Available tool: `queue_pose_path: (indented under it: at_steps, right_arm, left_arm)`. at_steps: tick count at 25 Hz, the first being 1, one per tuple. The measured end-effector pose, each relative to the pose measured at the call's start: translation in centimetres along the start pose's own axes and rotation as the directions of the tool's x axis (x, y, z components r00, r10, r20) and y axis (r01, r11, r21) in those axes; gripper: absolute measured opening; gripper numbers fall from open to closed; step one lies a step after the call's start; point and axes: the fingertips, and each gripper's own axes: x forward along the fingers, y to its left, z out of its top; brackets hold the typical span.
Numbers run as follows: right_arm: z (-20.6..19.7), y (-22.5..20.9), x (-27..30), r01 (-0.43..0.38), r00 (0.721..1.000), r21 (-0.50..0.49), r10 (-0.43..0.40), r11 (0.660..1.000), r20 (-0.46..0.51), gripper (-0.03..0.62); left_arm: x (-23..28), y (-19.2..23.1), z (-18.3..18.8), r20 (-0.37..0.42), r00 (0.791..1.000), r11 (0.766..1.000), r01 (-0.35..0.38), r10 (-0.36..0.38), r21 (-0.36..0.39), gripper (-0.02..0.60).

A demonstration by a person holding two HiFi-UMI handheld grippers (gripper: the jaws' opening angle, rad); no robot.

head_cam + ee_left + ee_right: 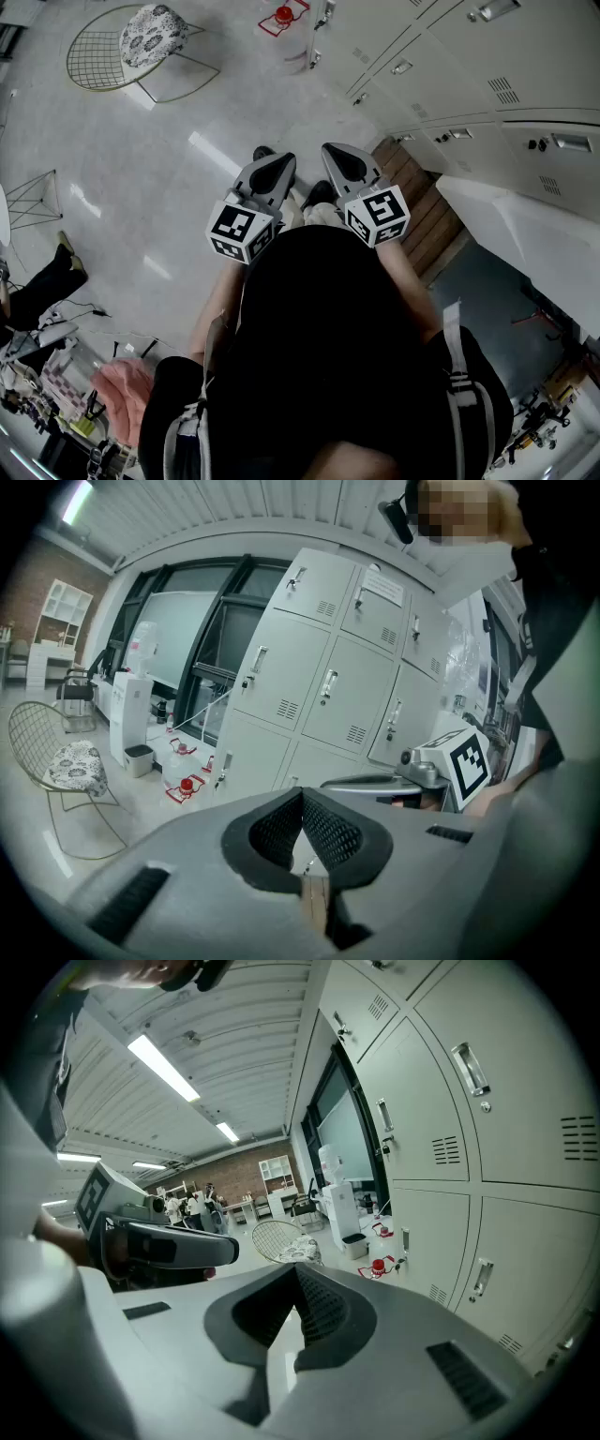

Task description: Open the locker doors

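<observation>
- left gripper (302, 799): jaws closed, tips meeting, nothing btwn the mesh pads.
- right gripper (295, 1274): jaws closed too, tips together, nothing held.
- head view: left gripper (272, 169) and right gripper (349, 164) sit side by side, near each other but not touching. both are held close to the person's torso and point fwd over the floor.
- marker cubes (242, 232) ride at the back end of each gripper, just above the black top.
- each gripper view shows the other gripper alongside: the right one at the right edge of the left gripper view, the left one at the left edge of the right gripper view.
- lockers (487, 75) stand to the person's right, well apart from both grippers, neither touching them.
- lockers (319, 677) in the left gripper view are pale grey, stacked in rows, w/ vent slots and upright handles. every door seen there is shut.
- lockers (441, 1147) fill the right side of the right gripper view, doors shut.
- wood step (422, 206) runs along the locker base, just right of the right gripper.
- wire chair (122, 47) w/ patterned cushion stands far left on the floor.
- red-capped bottle (283, 14) stands nr the locker row's far end.
- white dispenser (131, 724) stands by the window, beyond the chair.
</observation>
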Motion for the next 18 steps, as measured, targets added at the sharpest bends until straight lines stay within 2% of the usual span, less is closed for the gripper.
queue_pose_path:
  at_steps: [11, 18]
  right_arm:
    - [-1.1, -1.3, -0.9, 0.022, 1.000, 0.040, -0.022, 0.999, 0.000, 0.003]
    - [0.1, -1.3, 1.1, 0.037, 0.999, 0.023, -0.037, 0.999, 0.022, 0.003]
  left_arm:
    - [1.1, -0.9, -1.0, -0.023, 1.000, 1.000, -0.005, 0.005, -0.013, 0.015]
    - [0.9, 1.7, -0.9, -0.024, 1.000, 1.000, -0.004, 0.003, -0.028, 0.015]
